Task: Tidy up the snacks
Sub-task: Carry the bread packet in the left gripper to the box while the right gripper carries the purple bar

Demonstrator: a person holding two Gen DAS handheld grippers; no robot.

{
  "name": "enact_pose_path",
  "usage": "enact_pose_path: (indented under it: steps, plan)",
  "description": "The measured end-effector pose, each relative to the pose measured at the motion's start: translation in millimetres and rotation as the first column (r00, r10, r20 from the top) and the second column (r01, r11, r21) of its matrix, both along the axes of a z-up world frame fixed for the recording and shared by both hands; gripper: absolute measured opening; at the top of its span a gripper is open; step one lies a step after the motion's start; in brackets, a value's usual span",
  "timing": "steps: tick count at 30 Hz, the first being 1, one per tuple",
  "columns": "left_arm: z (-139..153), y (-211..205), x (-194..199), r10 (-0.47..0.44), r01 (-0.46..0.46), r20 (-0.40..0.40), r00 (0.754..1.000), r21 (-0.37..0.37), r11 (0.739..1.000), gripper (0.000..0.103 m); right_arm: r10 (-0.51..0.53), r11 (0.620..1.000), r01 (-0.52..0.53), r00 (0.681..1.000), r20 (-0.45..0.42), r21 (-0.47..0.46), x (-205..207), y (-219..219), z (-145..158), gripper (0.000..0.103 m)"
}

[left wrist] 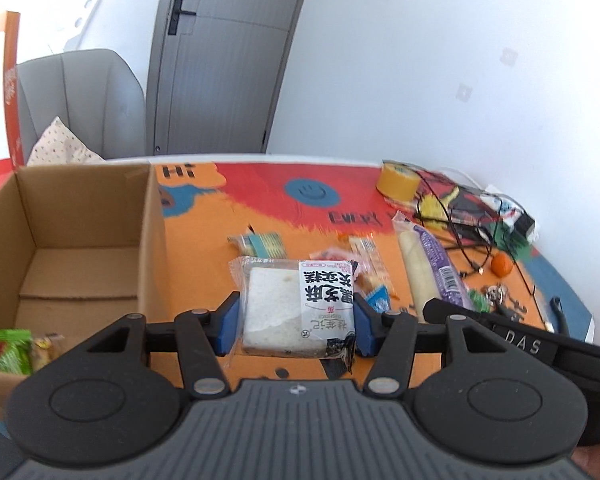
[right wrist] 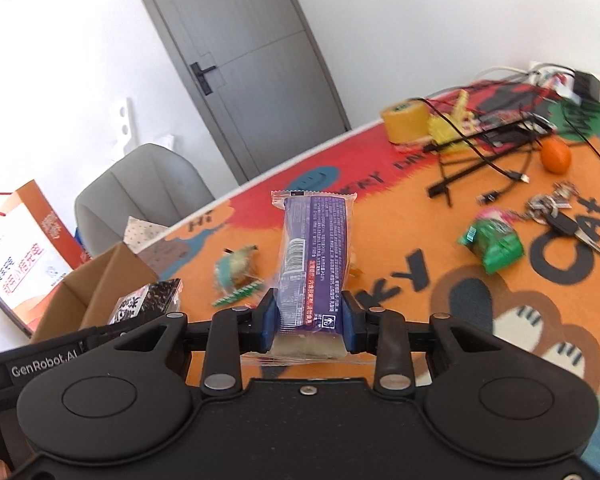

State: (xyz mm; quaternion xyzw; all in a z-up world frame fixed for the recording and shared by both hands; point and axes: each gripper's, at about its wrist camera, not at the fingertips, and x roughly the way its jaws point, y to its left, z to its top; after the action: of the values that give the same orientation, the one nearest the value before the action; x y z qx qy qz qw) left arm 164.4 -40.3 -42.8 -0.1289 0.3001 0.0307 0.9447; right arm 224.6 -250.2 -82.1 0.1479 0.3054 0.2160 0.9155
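Jaws of both grippers are clamped on snacks: the left gripper [left wrist: 296, 322] grasps a square clear-wrapped white sandwich cake with a black-and-white label [left wrist: 296, 312] between its blue pads [left wrist: 229, 326], and the right gripper [right wrist: 309, 322] grasps a long purple-wrapped cream-coloured bread roll [right wrist: 314, 260], which stands out forward from the jaws with its near end pinched. Beneath both lies the orange, red and blue cartoon-printed table mat [left wrist: 204, 240]. Left of the left jaws stands an open brown cardboard box [left wrist: 80, 240]; its near corner holds a green snack packet [left wrist: 8, 350] and a small yellowish one beside it. Ahead of the left jaws lie several small wrapped snacks, among them a teal-striped packet [left wrist: 260, 242]. Far ahead and to the right of both jaws sit a yellow tape roll [right wrist: 406, 120], a tangle of black cables [right wrist: 496, 152] and a small orange fruit [right wrist: 555, 155]. Right of the right jaws lie a green crinkled snack bag [right wrist: 494, 242] and, beyond it, a bunch of keys [right wrist: 556, 208]. Left-ahead of the right jaws lies a teal and green wrapper [right wrist: 236, 268], blurred.
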Motion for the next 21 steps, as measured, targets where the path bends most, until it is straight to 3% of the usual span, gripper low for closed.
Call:
enact_pose_path:
  steps: [21]
  plan:
    - [31.8,65.9,-18.5,0.149,-0.149,0.074,0.986,0.007,0.989,0.055,0.16,0.987,-0.161,0.985,0.071,0.017,0.3,78.0,33.3,0.032]
